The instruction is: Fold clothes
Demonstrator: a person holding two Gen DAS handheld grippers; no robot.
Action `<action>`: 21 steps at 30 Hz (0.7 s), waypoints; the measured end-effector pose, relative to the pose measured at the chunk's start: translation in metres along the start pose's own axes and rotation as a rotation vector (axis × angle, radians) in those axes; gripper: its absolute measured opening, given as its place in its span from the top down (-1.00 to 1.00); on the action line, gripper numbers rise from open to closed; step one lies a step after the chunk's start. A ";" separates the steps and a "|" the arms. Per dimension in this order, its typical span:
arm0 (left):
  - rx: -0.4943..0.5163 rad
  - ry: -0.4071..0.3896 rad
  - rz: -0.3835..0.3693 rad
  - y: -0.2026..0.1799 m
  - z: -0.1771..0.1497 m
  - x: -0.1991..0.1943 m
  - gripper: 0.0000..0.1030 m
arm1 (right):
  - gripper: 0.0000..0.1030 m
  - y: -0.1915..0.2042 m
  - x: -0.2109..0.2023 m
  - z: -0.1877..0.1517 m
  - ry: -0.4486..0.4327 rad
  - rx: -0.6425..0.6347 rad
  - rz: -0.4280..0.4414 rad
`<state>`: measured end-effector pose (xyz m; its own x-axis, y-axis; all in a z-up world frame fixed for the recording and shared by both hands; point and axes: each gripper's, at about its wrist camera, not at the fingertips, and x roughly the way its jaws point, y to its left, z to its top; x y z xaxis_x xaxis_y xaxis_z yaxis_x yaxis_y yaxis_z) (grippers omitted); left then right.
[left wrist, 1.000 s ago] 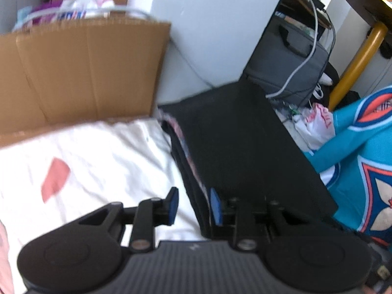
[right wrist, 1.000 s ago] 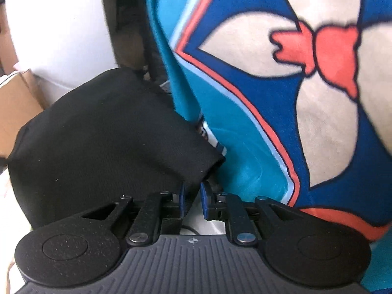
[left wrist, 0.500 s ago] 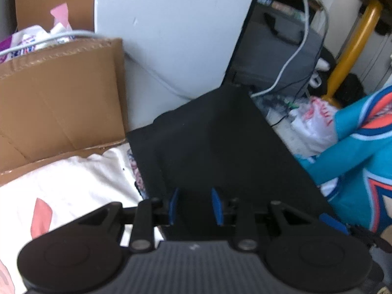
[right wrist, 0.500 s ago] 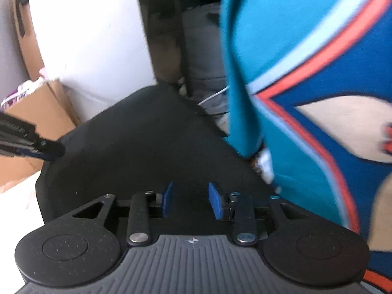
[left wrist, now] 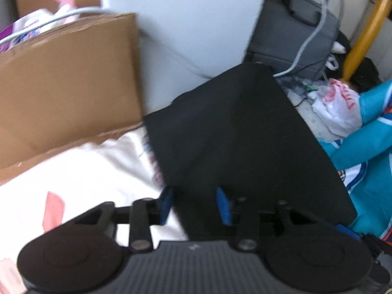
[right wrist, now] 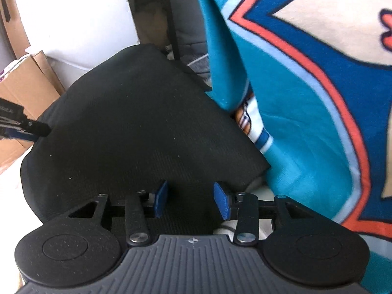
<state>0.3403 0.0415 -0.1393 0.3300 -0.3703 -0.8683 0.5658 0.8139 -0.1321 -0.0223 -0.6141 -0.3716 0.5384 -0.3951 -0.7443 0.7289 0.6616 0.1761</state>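
Note:
A folded black garment lies flat, partly on a white garment that has a pink patch. My left gripper hovers over the black garment's near left edge. Its jaws are opening, the cloth lies between the blue pads, and they do not press it. In the right wrist view the black garment fills the middle. My right gripper stands over its near edge with jaws opening and the pads clear of the cloth. The left gripper's tip shows at the garment's left side.
A teal, blue and orange blanket hangs close on the right. A cardboard box stands behind the white garment beside a white wall panel. A grey bag with a cable, a plastic bag and a yellow leg crowd the back right.
Both grippers' jaws have widened and let go of the black garment's edge. The left gripper has shifted right over the black garment, which now lies flatter.

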 end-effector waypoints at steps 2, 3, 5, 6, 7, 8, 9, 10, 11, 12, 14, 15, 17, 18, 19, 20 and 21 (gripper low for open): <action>-0.020 0.036 -0.001 0.006 0.003 -0.009 0.08 | 0.05 0.002 -0.009 0.009 0.026 0.020 0.017; -0.021 0.049 0.002 0.008 0.004 -0.014 -0.03 | 0.05 0.004 -0.013 0.014 0.035 0.020 0.024; -0.024 0.059 0.016 0.012 0.007 -0.027 -0.17 | 0.04 0.012 -0.020 0.024 0.054 0.013 0.030; -0.027 0.059 0.025 0.015 0.008 -0.035 -0.26 | 0.03 0.015 -0.023 0.030 0.064 0.011 0.035; -0.031 0.058 0.034 0.017 0.010 -0.043 -0.32 | -0.01 0.019 -0.027 0.035 0.071 0.004 0.040; -0.040 0.059 0.042 0.020 0.011 -0.053 -0.44 | -0.06 0.024 -0.032 0.041 0.078 -0.005 0.044; -0.047 0.060 0.047 0.022 0.013 -0.061 -0.53 | -0.21 0.029 -0.036 0.047 0.084 -0.013 0.049; -0.051 0.061 0.050 0.024 0.014 -0.070 -0.58 | -0.37 0.034 -0.040 0.053 0.091 -0.022 0.053; -0.055 0.061 0.055 0.026 0.014 -0.079 -0.70 | -0.43 0.038 -0.045 0.058 0.100 -0.027 0.060; -0.058 0.062 0.060 0.029 0.014 -0.088 -0.76 | -0.49 0.043 -0.052 0.063 0.108 -0.031 0.068; -0.051 0.076 0.070 0.032 0.015 -0.106 -0.77 | -0.58 0.052 -0.066 0.073 0.121 -0.038 0.083; -0.047 0.083 0.075 0.033 0.016 -0.115 -0.77 | -0.64 0.059 -0.069 0.079 0.126 -0.043 0.087; -0.041 0.090 0.085 0.036 0.017 -0.136 -0.80 | -0.73 0.068 -0.083 0.091 0.142 -0.044 0.095; -0.038 0.090 0.090 0.036 0.018 -0.148 -0.83 | -0.75 0.073 -0.088 0.095 0.152 -0.041 0.098; -0.036 0.090 0.095 0.037 0.019 -0.160 -0.85 | -0.75 0.076 -0.097 0.099 0.159 -0.038 0.100; -0.036 0.089 0.097 0.037 0.020 -0.172 -0.88 | -0.75 0.080 -0.106 0.102 0.166 -0.034 0.101; -0.035 0.089 0.096 0.036 0.021 -0.185 -0.92 | -0.76 0.083 -0.116 0.106 0.172 -0.030 0.104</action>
<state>0.3154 0.1298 0.0262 0.3118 -0.2497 -0.9168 0.5072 0.8596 -0.0617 0.0209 -0.5812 -0.2027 0.5279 -0.2108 -0.8227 0.6588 0.7129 0.2401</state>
